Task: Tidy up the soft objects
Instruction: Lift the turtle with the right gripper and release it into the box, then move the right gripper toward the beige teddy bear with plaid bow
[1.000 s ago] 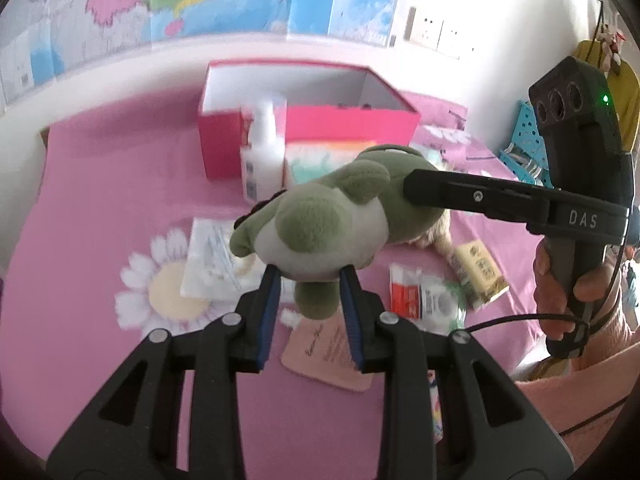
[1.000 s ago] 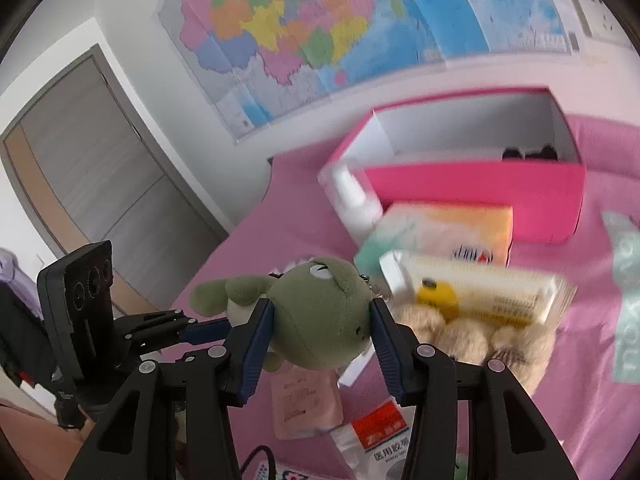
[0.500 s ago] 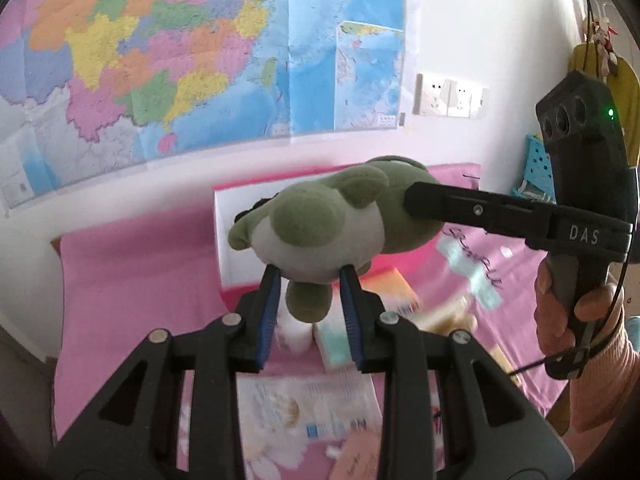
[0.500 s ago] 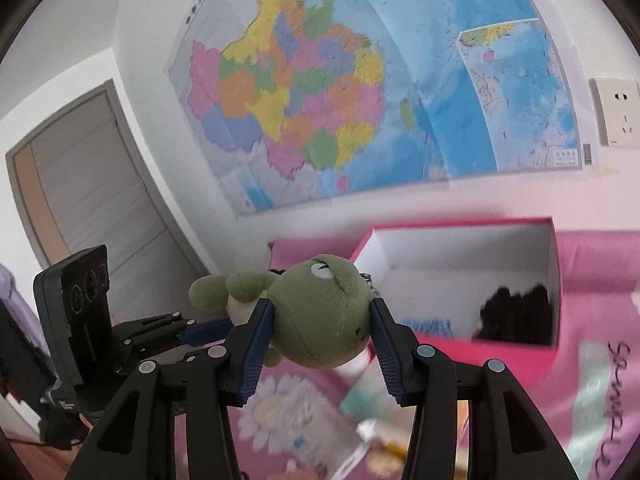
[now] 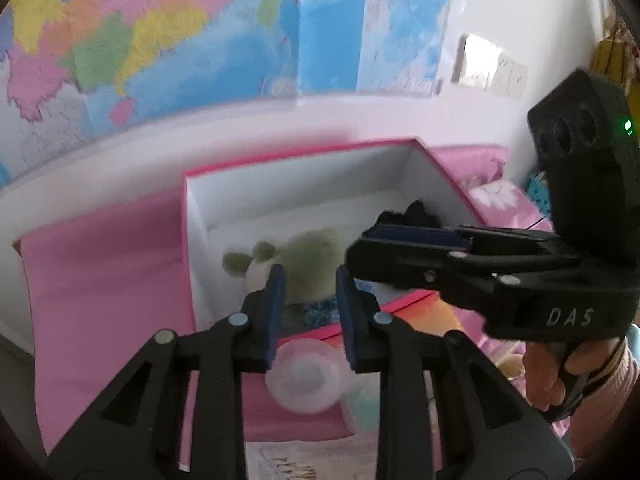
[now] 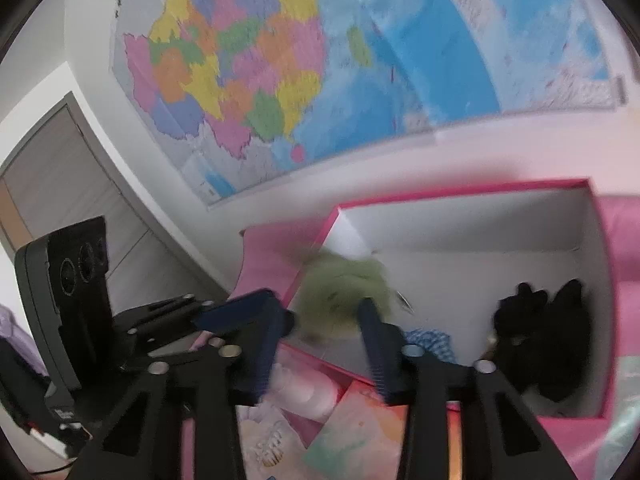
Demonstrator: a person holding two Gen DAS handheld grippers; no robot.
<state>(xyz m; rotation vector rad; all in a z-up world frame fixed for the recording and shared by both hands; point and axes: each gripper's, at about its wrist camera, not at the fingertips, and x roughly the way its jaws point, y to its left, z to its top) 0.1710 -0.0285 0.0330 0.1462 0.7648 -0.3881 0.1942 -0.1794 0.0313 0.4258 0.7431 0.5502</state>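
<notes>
A green plush toy (image 5: pixel 312 256) lies in the left end of the open pink box (image 5: pixel 300 154), at about 9 o'clock inside it, moments after leaving the two grippers that had carried it over the pink-covered desk (image 5: pixel 100 280). The left gripper (image 5: pixel 308 276) hangs above the box's near wall with its fingers drawn to their narrowest on nothing. The right gripper (image 6: pixel 320 308), also empty, is narrowing its spread fingers. That puts one soft item away, and others appear to wait outside. Counted: one toy, one blue patterned cloth (image 6: pixel 428 338) beside it, one dark bundle (image 6: pixel 536 320) at 3 o'clock, one box, one bottle (image 5: pixel 304 376) in front, two grippers.
</notes>
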